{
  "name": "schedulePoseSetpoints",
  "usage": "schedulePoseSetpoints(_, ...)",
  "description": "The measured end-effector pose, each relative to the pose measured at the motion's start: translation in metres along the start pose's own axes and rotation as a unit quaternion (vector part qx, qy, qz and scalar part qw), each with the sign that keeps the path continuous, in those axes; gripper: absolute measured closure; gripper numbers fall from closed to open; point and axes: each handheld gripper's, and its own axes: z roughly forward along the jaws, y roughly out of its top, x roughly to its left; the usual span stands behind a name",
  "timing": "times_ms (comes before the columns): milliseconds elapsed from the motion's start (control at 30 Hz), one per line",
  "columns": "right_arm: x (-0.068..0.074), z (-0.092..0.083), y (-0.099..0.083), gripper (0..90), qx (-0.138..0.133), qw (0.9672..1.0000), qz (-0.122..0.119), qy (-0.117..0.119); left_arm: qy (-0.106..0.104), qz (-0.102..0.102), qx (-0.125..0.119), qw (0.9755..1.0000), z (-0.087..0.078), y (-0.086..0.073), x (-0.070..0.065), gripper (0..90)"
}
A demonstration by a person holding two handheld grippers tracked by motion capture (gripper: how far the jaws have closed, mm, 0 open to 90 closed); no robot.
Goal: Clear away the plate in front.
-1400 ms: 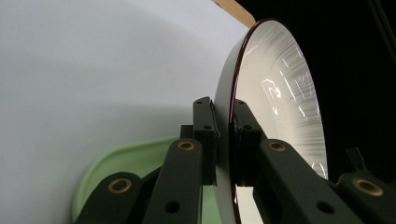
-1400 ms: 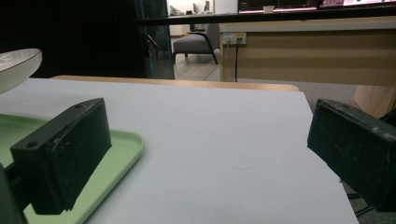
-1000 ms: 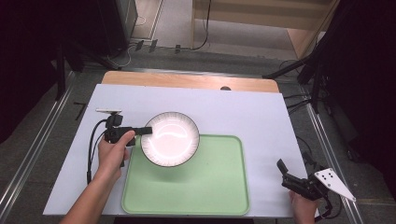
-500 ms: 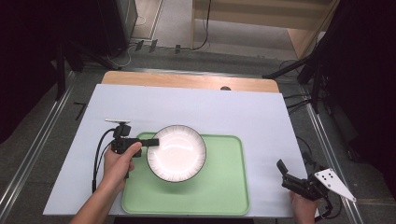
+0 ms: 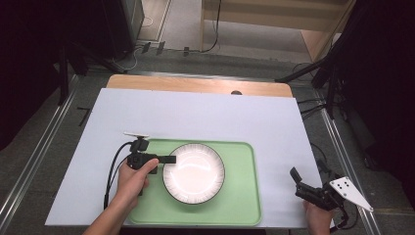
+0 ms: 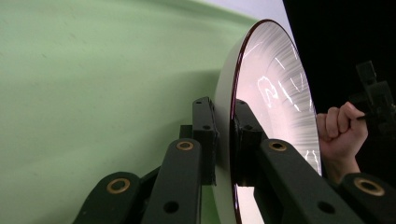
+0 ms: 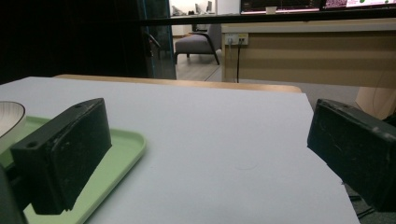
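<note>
Surface: white table (image 5: 195,115), green tray (image 5: 240,196) at near edge.
Plate (image 5: 194,173): on tray, left of middle.
Left gripper (image 5: 169,159): clamped on plate's left rim.
Right gripper (image 5: 301,183): jaws wide apart, empty, near table's right corner.

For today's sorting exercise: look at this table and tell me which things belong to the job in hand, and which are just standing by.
In the job:
- plate, clamped at its rim
- left gripper, shut on that rim
- green tray under the plate

Standing by:
- right gripper, jaws open, holding nothing, at the table's near right edge
- white table cover
</note>
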Motion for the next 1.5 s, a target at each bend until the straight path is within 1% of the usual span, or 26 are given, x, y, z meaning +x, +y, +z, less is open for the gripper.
schedulePoseSetpoints(67, -0.0001, 0.0000, 0.0000, 0.0, 0.000, 1.0000, 0.000, 0.000, -0.001, 0.002, 0.004, 1.0000, 0.0015, -0.0021, -0.0001, 83.7)
schedulePoseSetpoints(100, -0.0001, 0.0000, 0.0000, 0.1, 0.000, 1.0000, 0.000, 0.000, -0.004, -0.003, 0.006, 1.0000, 0.0025, -0.0035, -0.0005, 83.7)
schedulePoseSetpoints(167, -0.0001, 0.0000, 0.0000, 0.1, 0.000, 1.0000, 0.000, 0.000, -0.006, -0.002, 0.012, 0.9999, 0.0037, -0.0052, -0.0005, 83.8)
schedulePoseSetpoints(267, 0.0000, 0.0001, 0.0000, 0.1, 0.000, 1.0000, 0.000, 0.000, -0.004, -0.002, 0.017, 0.9998, 0.0049, -0.0063, 0.0001, 83.8)
schedulePoseSetpoints(367, 0.0000, -0.0001, 0.0000, 0.0, -0.001, 1.0000, 0.000, 0.000, 0.003, -0.001, 0.017, 0.9999, 0.0048, -0.0062, 0.0007, 83.6)
schedulePoseSetpoints(533, 0.0001, 0.0000, 0.0000, 0.0, 0.000, 1.0000, 0.000, -0.001, 0.008, -0.001, 0.020, 0.9998, 0.0069, -0.0064, 0.0001, 83.7)
schedulePoseSetpoints(633, -0.0001, -0.0001, 0.0000, 0.0, -0.001, 1.0000, -0.001, 0.000, 0.016, 0.001, 0.023, 0.9996, 0.0079, -0.0068, -0.0004, 83.6)
schedulePoseSetpoints(900, -0.0001, -0.0003, -0.0001, 0.0, -0.001, 1.0000, -0.001, 0.000, 0.020, -0.002, 0.018, 0.9996, 0.0078, -0.0066, 0.0001, 83.8)
schedulePoseSetpoints(1167, 0.0002, -0.0002, -0.0001, 0.1, -0.001, 1.0000, 0.000, 0.000, 0.026, 0.002, 0.019, 0.9995, 0.0082, -0.0067, -0.0006, 84.0)
schedulePoseSetpoints(1267, 0.0001, -0.0003, -0.0002, 0.0, -0.001, 1.0000, 0.000, 0.000, 0.035, 0.002, 0.016, 0.9993, 0.0089, -0.0070, -0.0015, 84.2)
schedulePoseSetpoints(1367, 0.0001, -0.0003, -0.0002, 0.1, -0.001, 1.0000, -0.001, 0.000, 0.054, 0.011, 0.017, 0.9984, 0.0100, -0.0076, -0.0038, 84.8)
schedulePoseSetpoints(1500, 0.0002, -0.0004, -0.0002, 0.0, -0.001, 1.0000, 0.000, -0.001, 0.064, 0.020, 0.017, 0.9976, 0.0106, -0.0080, -0.0056, 85.0)
